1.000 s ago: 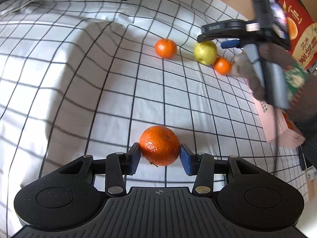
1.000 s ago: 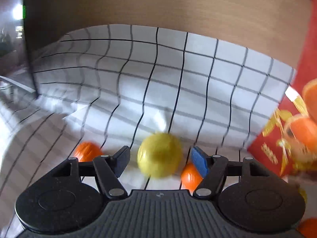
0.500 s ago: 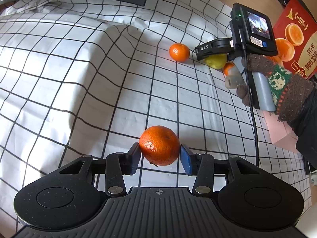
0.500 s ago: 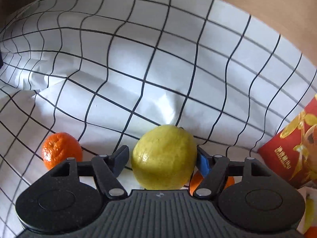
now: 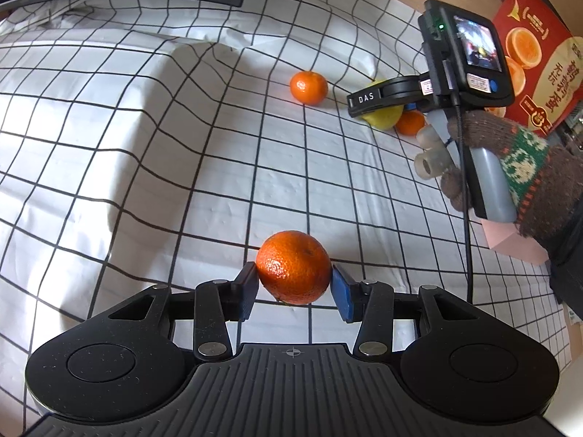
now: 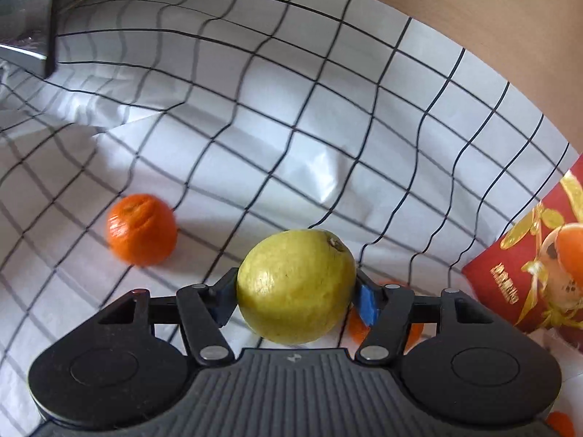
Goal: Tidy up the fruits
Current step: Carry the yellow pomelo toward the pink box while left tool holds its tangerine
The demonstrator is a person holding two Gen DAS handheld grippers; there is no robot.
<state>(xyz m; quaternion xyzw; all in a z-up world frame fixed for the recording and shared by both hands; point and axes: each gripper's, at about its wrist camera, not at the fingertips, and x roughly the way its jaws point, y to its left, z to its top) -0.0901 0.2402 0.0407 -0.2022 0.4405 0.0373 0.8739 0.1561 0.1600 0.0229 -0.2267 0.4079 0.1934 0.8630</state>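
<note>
Orange, glossy and finely pitted, the mandarin [image 5: 293,267] sits clamped between the pads of the left gripper [image 5: 294,289], at 6 o'clock in the left wrist view. Both pads press on its flanks; a bright sheen shows on its lower left face, and a small dimple near the top. Beneath it lies white cloth with a black grid [image 5: 145,153], creased and rumpled toward 11 o'clock.

Right gripper [image 6: 296,298]: its jaws have just been closing, and the yellow-green fruit [image 6: 296,286] now fills the gap, both blue pads touching its sides. Skin matt, slightly bumpy, faintly speckled, with a brown dried calyx stub at 1 o'clock on the fruit (a guava or a pear; cannot tell which). It rests on the cloth at 6 o'clock in the right wrist view.

A second mandarin [image 6: 141,229], ridged on top, lies loose at 9 o'clock, apart from the yellow fruit. A third mandarin [image 6: 355,327] sits just behind the right pad, mostly hidden.

From the left wrist camera the same cluster appears at 1 o'clock, well apart from the held mandarin. A hand in a brown knitted glove [image 5: 510,156] holds the right tool's grey handle. A red printed box with orange pictures [image 5: 539,62] stands at 2 o'clock.
</note>
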